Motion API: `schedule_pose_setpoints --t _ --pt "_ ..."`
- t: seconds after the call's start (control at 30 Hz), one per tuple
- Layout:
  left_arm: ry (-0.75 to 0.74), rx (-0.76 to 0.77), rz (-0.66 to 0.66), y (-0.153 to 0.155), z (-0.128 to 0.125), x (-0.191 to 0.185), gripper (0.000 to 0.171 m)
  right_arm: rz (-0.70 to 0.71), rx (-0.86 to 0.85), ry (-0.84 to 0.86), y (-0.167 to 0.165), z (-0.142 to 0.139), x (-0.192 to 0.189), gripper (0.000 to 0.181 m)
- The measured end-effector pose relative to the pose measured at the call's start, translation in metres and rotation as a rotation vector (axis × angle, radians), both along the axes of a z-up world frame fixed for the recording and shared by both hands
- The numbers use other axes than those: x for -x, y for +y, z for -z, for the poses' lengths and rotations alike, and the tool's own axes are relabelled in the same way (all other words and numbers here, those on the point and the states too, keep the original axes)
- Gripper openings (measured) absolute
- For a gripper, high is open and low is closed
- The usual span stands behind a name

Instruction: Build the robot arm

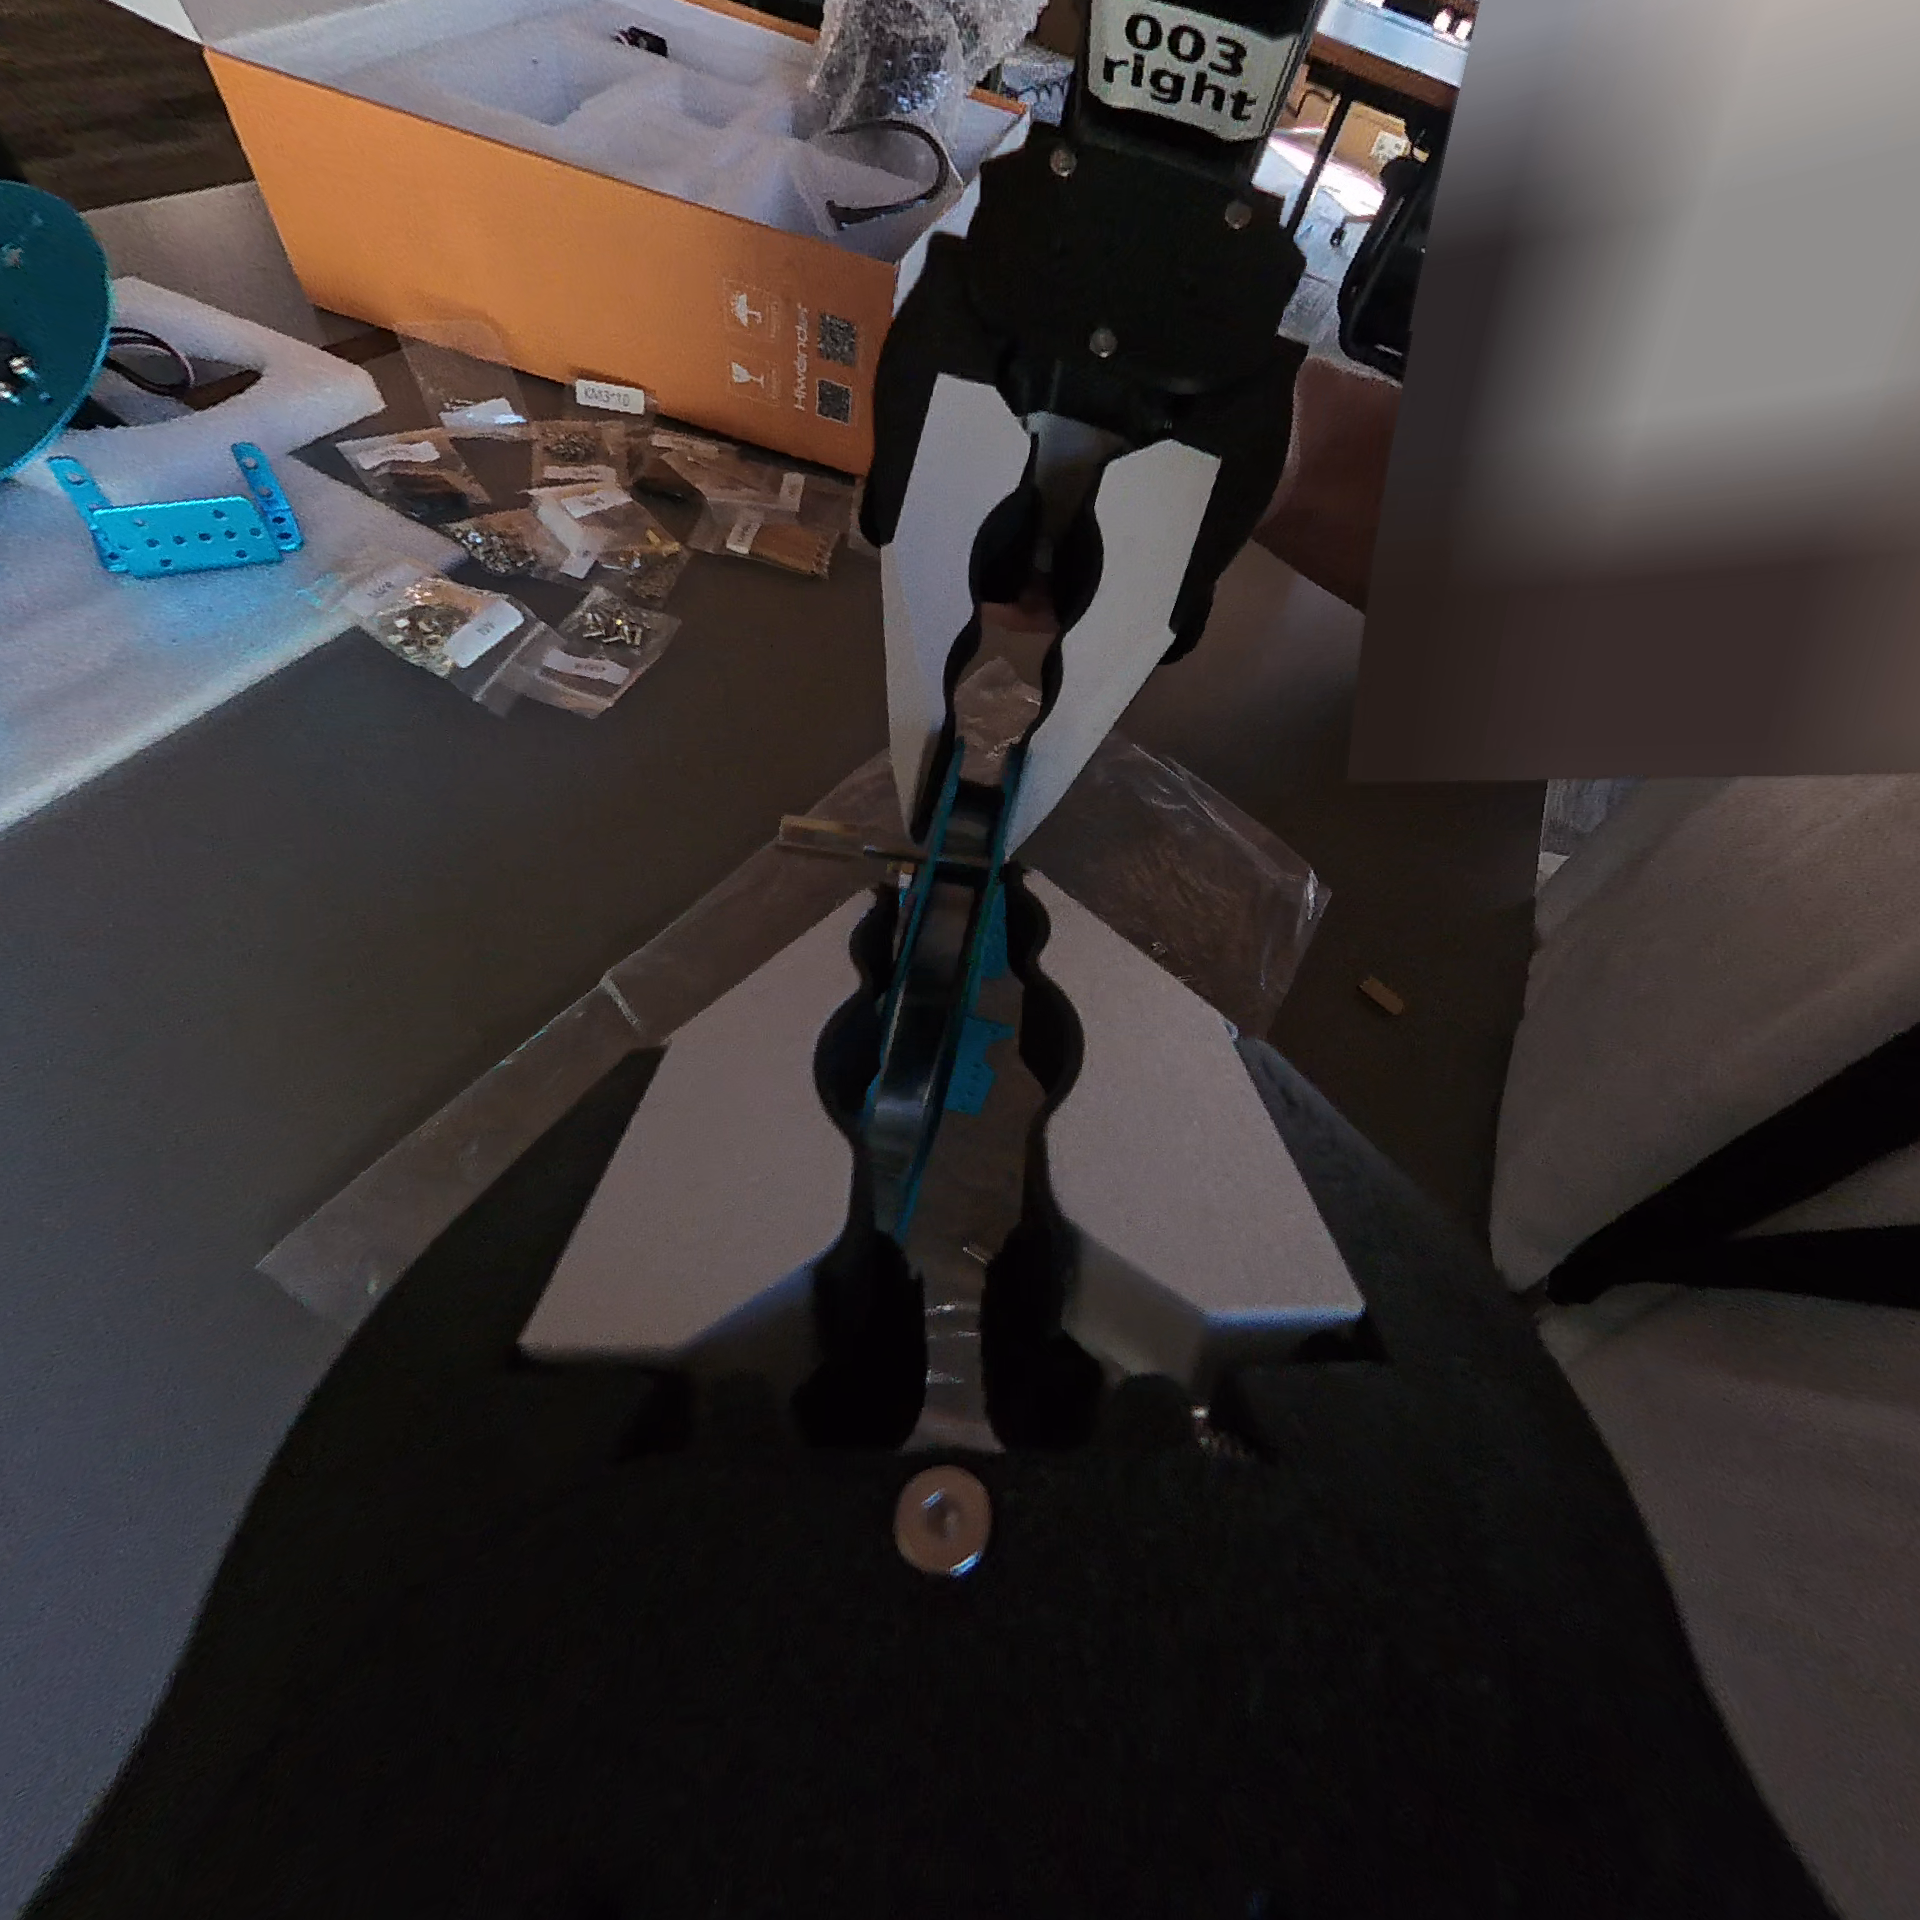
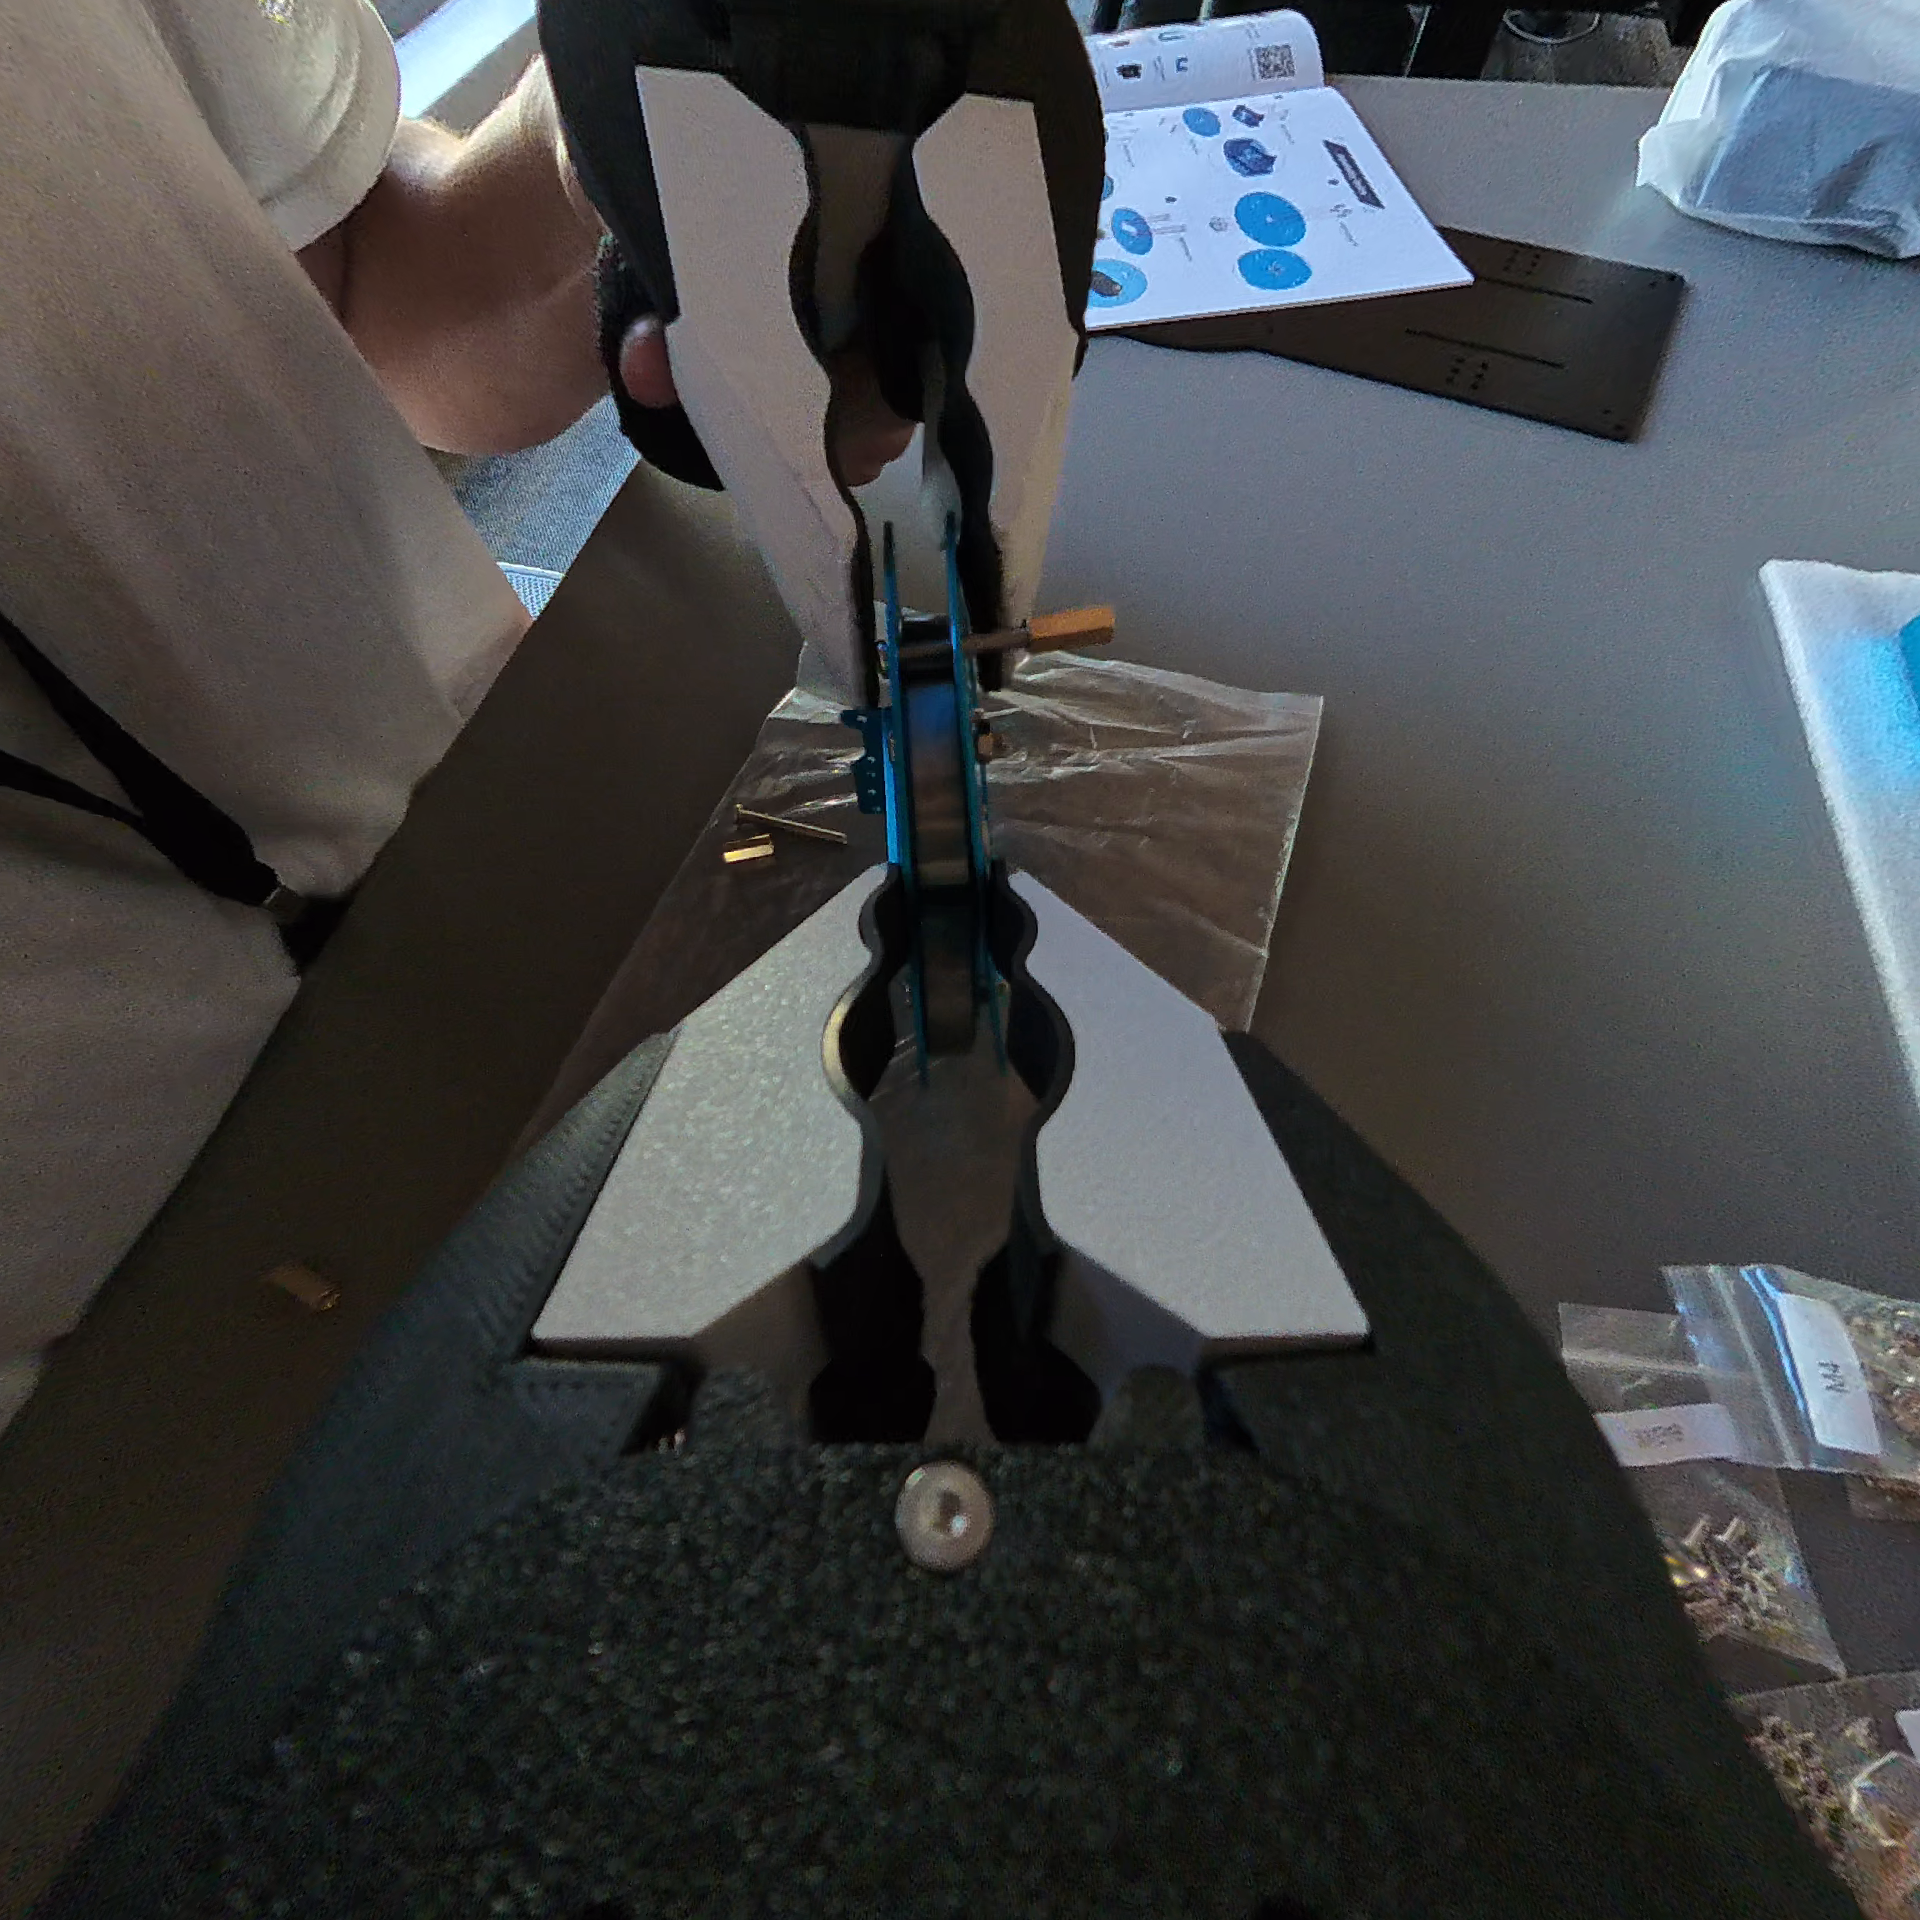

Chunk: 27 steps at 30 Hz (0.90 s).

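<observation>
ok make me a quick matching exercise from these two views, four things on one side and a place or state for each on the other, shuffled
Things:
1. blue disc assembly
2. brass standoff
3. clear plastic bag
4. open booklet

Places or states:
A. lying flat on the grey table under the grippers
B. partly over a black plate, far side
C. clamped edge-on by both grippers
D. sticking out sideways on a screw

Pairs: 1-C, 2-D, 3-A, 4-B

L hand-held gripper (image 1: 940, 904), R hand-held gripper (image 2: 940, 883) tip-to-tip, both clamped.

Right gripper (image 2: 940, 914) clamped on edge-on blue metal disc assembly with black core (image 2: 938, 790), left gripper (image 2: 925, 634) gripping its far end, brass standoff (image 2: 1070, 629) protruding sideways, clear plastic bag (image 2: 1122, 810) beneath on grey tabletop (image 2: 1455, 727).
</observation>
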<state>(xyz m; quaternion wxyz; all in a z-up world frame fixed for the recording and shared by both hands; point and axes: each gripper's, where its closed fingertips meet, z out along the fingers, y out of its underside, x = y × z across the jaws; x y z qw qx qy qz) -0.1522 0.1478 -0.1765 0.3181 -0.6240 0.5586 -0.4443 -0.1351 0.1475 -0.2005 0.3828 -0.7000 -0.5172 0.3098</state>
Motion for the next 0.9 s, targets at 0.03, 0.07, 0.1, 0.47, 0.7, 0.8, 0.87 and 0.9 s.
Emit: schedule_pose_setpoints --t 0.03,0.07,0.1,0.47,0.7,0.8,0.87,0.9 --pt "0.007 -0.002 0.007 -0.001 0.0 -0.001 0.02 0.003 -0.007 0.0 0.0 0.0 -0.001 0.014" --pt "0.012 -0.004 0.013 -0.002 0.0 -0.002 0.019 0.01 -0.015 0.002 0.0 0.001 -0.002 0.014" --pt "0.013 -0.011 0.031 -0.004 0.0 -0.003 0.017 0.016 -0.017 0.005 0.0 0.001 -0.003 0.015" --pt "0.0 -0.084 0.09 -0.013 0.0 -0.015 0.016 0.016 0.046 0.033 -0.008 0.005 -0.012 0.015" --pt "0.02 -0.085 0.135 -0.017 0.001 -0.012 0.015 -0.015 0.027 0.038 -0.012 0.005 -0.008 0.013" --pt "0.003 -0.15 0.158 -0.023 0.001 -0.008 0.014 -0.042 0.058 0.083 -0.017 0.005 -0.003 0.014" --pt "-0.014 -0.162 0.173 -0.028 0.001 -0.007 0.014 -0.095 0.095 0.095 -0.025 0.004 -0.005 0.016" --pt "-0.018 -0.168 0.169 -0.028 0.001 -0.006 0.014 -0.119 0.128 0.094 -0.027 0.002 -0.008 0.021"
